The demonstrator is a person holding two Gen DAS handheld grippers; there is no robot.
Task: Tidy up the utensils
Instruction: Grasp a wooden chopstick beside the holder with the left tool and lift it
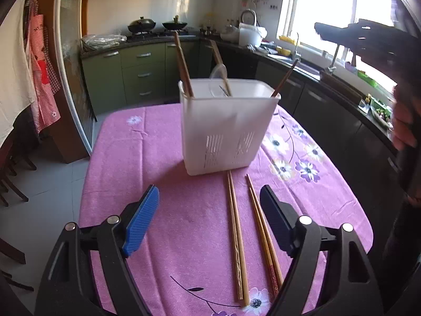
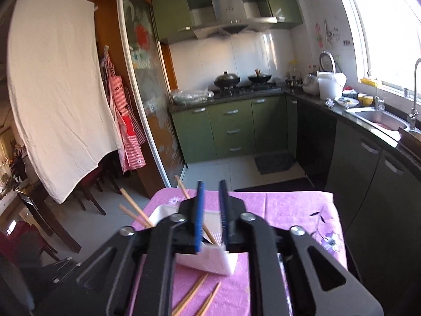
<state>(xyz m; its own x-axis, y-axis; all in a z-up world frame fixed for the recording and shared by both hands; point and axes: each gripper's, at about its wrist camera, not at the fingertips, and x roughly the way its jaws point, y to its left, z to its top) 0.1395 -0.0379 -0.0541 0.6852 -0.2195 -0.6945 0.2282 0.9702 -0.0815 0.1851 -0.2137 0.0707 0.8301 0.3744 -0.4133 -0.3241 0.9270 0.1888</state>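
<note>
Left gripper (image 1: 209,220) low over pink tablecloth (image 1: 147,158), jaws wide apart, holding nothing. Two chopstick pairs (image 1: 236,239) lie between its fingers, toward 3 o'clock. White utensil holder (image 1: 223,131) at 12 o'clock, sticks upright inside. Right gripper (image 2: 211,214) above holder, fingers narrowly parted, empty.

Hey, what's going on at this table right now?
A person with a hand-held gripper in each hand is sorting chopsticks into a white utensil holder on the pink floral tablecloth. Several chopsticks already stand in it, along with a clear spoon. Two pairs of chopsticks lie on the cloth in front of it, between the open left hand-held gripper's fingers. The right hand-held gripper hovers above the holder, jaws nearly closed, apparently empty.
</note>
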